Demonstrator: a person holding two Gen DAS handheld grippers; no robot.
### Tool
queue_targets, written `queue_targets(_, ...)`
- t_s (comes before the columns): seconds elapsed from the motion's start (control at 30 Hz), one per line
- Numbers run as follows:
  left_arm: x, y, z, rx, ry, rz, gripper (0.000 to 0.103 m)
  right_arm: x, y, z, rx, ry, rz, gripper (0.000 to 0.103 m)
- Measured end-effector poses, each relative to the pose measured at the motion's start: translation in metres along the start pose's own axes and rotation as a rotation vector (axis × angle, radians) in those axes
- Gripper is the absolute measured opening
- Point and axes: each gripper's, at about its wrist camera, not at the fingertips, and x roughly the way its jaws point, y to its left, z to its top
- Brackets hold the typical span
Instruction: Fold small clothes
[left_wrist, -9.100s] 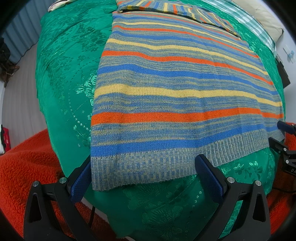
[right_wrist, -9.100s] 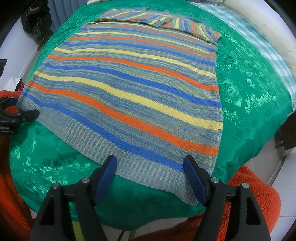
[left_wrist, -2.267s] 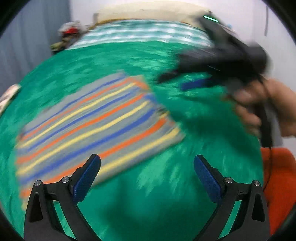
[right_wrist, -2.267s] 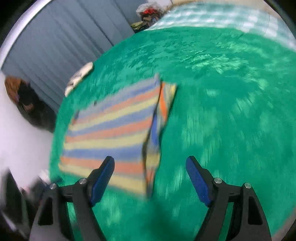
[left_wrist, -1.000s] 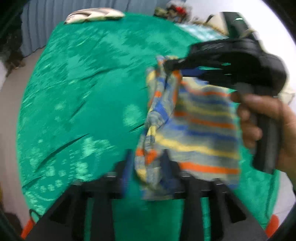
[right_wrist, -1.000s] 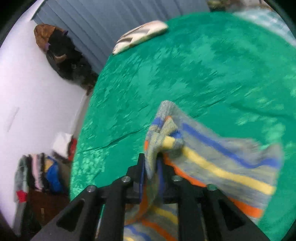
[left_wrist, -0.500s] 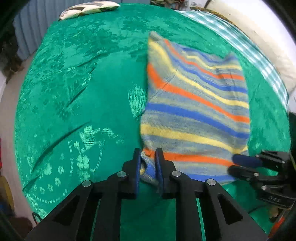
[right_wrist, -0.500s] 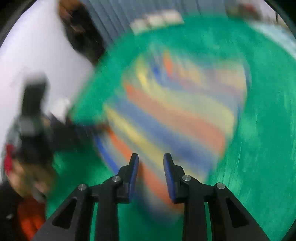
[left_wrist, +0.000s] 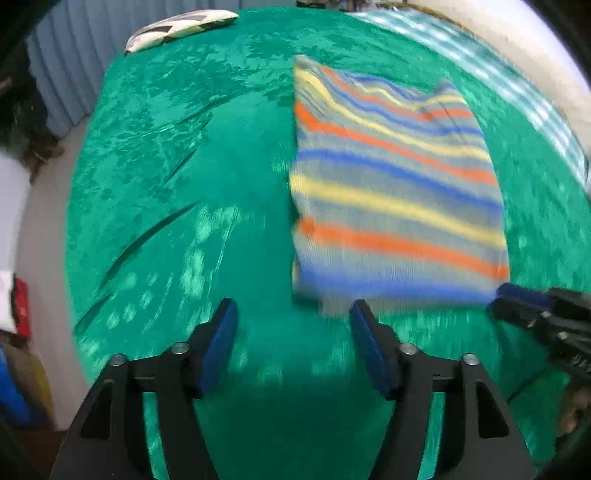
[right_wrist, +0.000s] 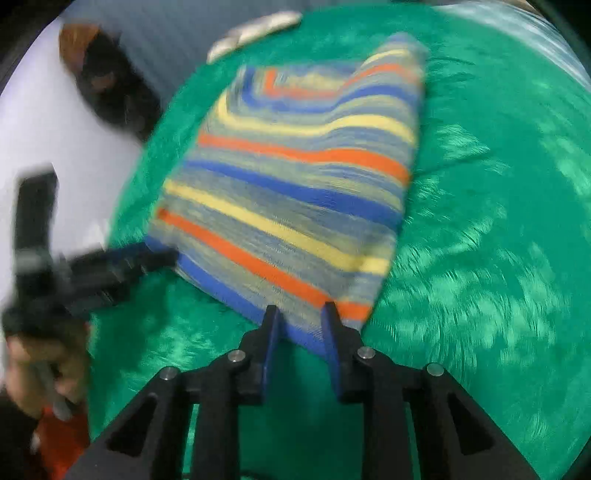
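The folded striped sweater (left_wrist: 395, 192) lies flat on the green bedspread (left_wrist: 177, 166). My left gripper (left_wrist: 292, 303) hovers just short of its near left corner; the jaws are opening and nothing is between them. In the right wrist view the sweater (right_wrist: 295, 184) runs away from my right gripper (right_wrist: 301, 309), which stands narrow with the near hem corner filling the gap between its pads. From the left wrist view the right gripper (left_wrist: 500, 299) sits at the near right corner. A hand holds the blurred left gripper (right_wrist: 162, 254) at the far corner.
A patterned white pillow (left_wrist: 177, 26) lies at the bed's far left edge. A checked teal sheet (left_wrist: 517, 92) covers the far right. Dark clothes (right_wrist: 110, 85) hang by the wall, and clutter (left_wrist: 18, 310) sits on the floor to the left.
My left gripper has let go of the near left corner, spread its jaws and pulled back a little. The sweater has settled flat. My right gripper stays at the near right corner.
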Motion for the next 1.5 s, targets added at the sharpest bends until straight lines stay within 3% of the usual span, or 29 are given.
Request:
queue_targets(0.03, -0.008, -0.002, -0.009, 0.0, 0.0, -0.001, 0.082, -0.008, 0.003, -0.008, 0.008, 0.014, -0.026, 0.025)
queue_targets(0.1, -0.027, -0.007, -0.033, -0.013, -0.027, -0.057, 0.09, -0.024, 0.008, -0.025, 0.038, 0.008, -0.077, 0.047)
queue_targets(0.13, -0.033, -0.01, -0.041, -0.015, -0.036, -0.081, 0.093, -0.035, 0.011, -0.037, 0.056, -0.021, -0.089, 0.065)
queue_targets(0.17, -0.04, -0.015, -0.051, -0.015, -0.046, -0.105, 0.094, -0.045, 0.015, -0.047, 0.064, -0.054, -0.093, 0.073)
queue_targets(0.33, -0.049, -0.05, -0.099, 0.006, -0.078, -0.144, 0.098, -0.074, 0.029, -0.099, 0.088, -0.198, -0.182, 0.079)
queue_targets(0.4, -0.038, -0.063, -0.111, 0.067, -0.07, -0.071, 0.099, -0.07, 0.03, -0.113, 0.095, -0.24, -0.217, 0.081)
queue_targets(0.47, -0.032, -0.073, -0.117, 0.131, -0.115, -0.007, 0.103, -0.055, 0.028, -0.126, 0.083, -0.208, -0.242, 0.081)
queue_targets(0.53, -0.03, -0.075, -0.117, 0.129, -0.123, 0.003, 0.103, -0.052, 0.028, -0.131, 0.066, -0.214, -0.257, 0.082)
queue_targets(0.57, -0.029, -0.074, -0.116, 0.125, -0.121, -0.003, 0.103, -0.051, 0.03, -0.133, 0.048, -0.217, -0.263, 0.088)
queue_targets(0.7, -0.028, -0.075, -0.12, 0.135, -0.142, 0.0, 0.103, -0.037, 0.035, -0.128, 0.018, -0.198, -0.284, 0.097)
queue_targets(1.5, -0.036, -0.069, -0.131, 0.133, -0.125, -0.007, 0.103, -0.033, 0.037, -0.13, 0.008, -0.205, -0.281, 0.099)
